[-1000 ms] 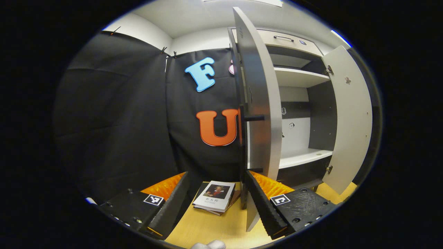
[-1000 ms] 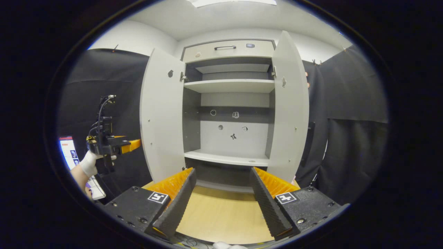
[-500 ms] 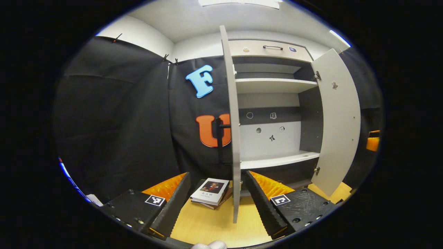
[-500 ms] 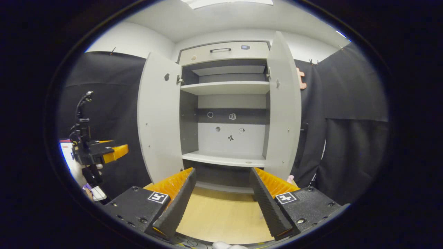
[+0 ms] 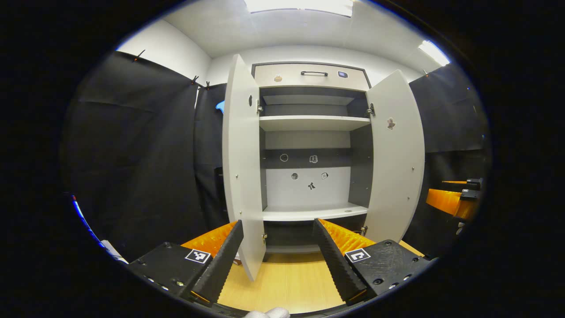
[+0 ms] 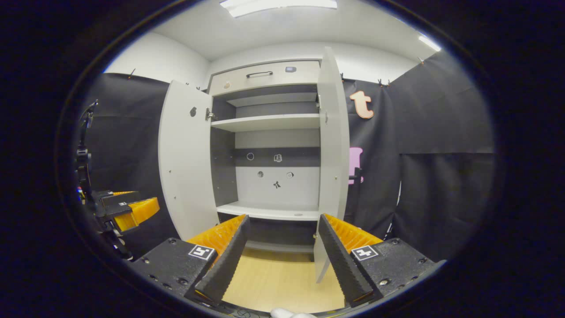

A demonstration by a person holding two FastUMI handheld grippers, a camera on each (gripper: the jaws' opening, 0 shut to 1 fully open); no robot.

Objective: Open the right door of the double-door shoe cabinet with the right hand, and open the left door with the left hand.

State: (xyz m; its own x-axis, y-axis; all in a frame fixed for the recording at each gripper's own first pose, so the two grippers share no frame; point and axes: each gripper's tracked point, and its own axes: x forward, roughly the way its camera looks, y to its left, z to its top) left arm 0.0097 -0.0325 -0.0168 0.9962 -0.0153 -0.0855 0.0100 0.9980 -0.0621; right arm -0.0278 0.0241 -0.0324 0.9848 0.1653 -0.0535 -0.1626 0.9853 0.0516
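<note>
The grey shoe cabinet stands with both doors swung out. In the left gripper view its left door and right door frame the bare shelves. My left gripper is open, holds nothing, and sits back from the cabinet with the left door's lower edge just beyond its left finger. The right gripper's orange body shows at the far right. In the right gripper view my right gripper is open and empty in front of the cabinet, between the left door and the right door. The left gripper hangs at the left edge.
A shut drawer with a dark handle tops the cabinet. Two white shelves and small stickers on the back panel show inside. Light wood floor lies before the cabinet. Black cloth walls close in both sides.
The left gripper has let go of the left door's handle and drawn back, turning to face the cabinet. The left door stands wide open. The right gripper has drifted slightly right.
</note>
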